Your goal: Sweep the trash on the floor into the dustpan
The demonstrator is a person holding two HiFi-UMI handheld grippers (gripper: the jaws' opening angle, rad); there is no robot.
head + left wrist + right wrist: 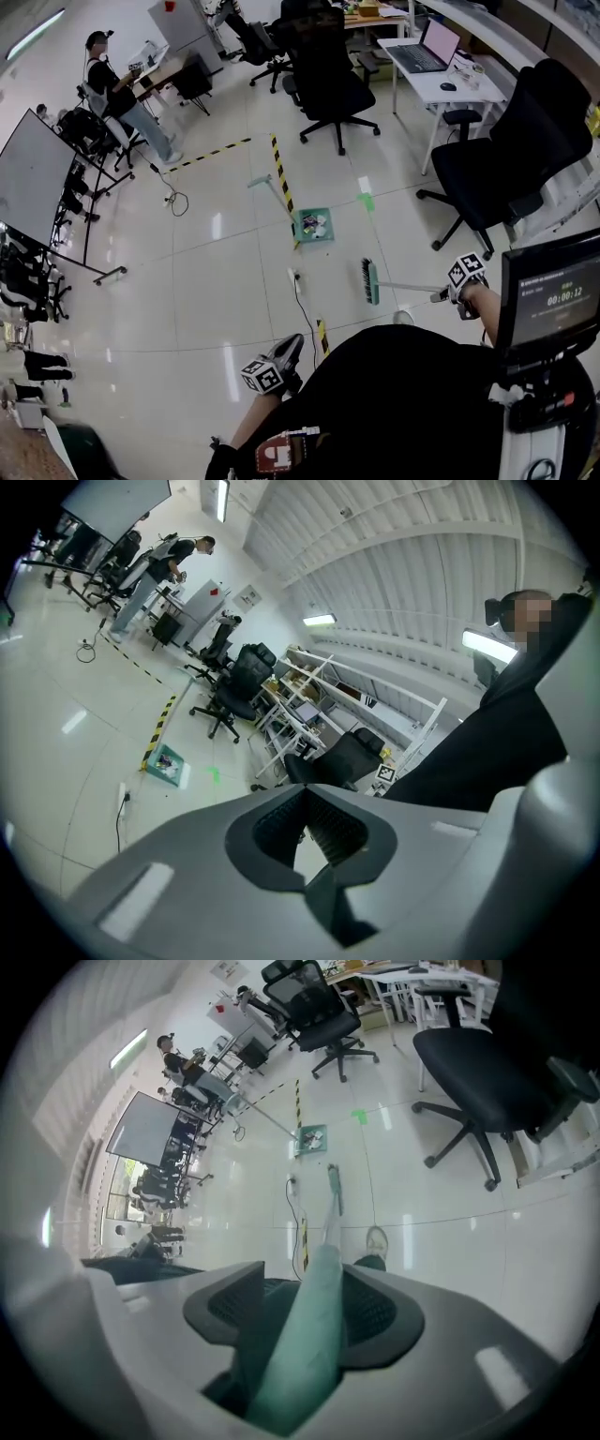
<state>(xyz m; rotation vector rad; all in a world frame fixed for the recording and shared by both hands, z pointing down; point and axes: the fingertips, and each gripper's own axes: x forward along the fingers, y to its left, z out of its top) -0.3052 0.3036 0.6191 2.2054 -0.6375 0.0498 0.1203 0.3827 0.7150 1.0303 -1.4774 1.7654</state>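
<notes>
We wear a black top [394,394] and a light shoe [403,317]. Our left tool [292,345] and right tool [438,297] are grey, each carrying a black-and-white marker cube [262,377].

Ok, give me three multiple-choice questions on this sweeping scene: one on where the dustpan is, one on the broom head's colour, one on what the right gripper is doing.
1. Where is the dustpan?
A under the desk
B beside the striped tape
C on a chair seat

2. What colour is the broom head?
A red
B green
C yellow

3. What is the right gripper doing?
A open and empty
B shut on the dustpan
C shut on the broom handle

Answers:
1 B, the head view shows the dustpan lying against the tape.
2 B, the head is green in the head view.
3 C, the right gripper view shows the handle clamped between its jaws.
</notes>
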